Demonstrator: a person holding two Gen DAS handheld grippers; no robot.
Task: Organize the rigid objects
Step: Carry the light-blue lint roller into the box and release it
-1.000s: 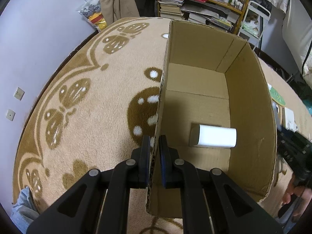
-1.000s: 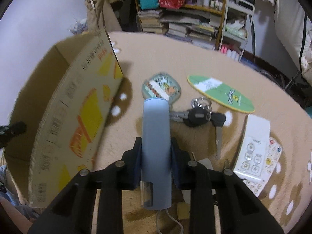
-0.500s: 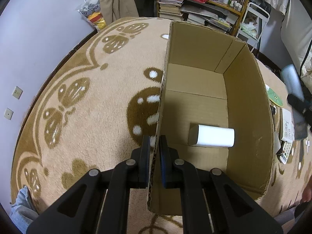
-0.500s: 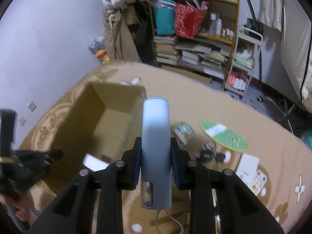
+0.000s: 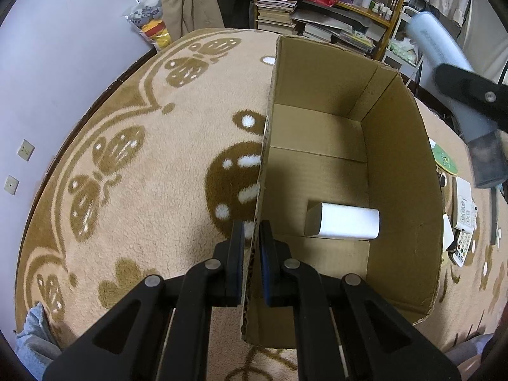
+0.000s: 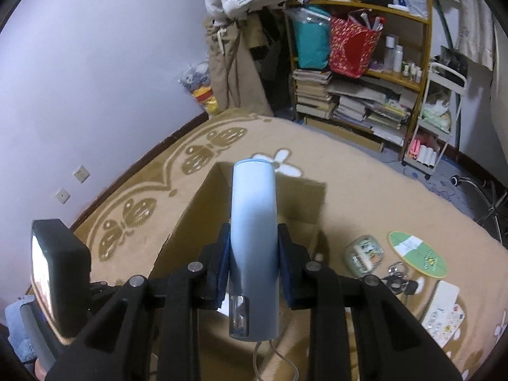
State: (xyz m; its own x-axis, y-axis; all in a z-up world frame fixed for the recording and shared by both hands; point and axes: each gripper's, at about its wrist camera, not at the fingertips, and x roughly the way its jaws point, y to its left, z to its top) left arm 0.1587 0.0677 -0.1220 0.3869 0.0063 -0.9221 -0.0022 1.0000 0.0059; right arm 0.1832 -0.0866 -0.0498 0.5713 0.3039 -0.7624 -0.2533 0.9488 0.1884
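Left wrist view: my left gripper [image 5: 251, 238] is pinched tight on the side wall of the cardboard box [image 5: 403, 171], which sits open on the tan rug [image 5: 143, 171]. A white box [image 5: 344, 225] lies on its side on the bottom of the cardboard box. My right gripper [image 6: 253, 247] squeezes a light blue tube-shaped bottle [image 6: 253, 241] – I see it held up above the cardboard box. A green card [image 6: 417, 257], keys [image 6: 398, 281] and a small jar [image 6: 363, 255] lie on the rug beside the cardboard box
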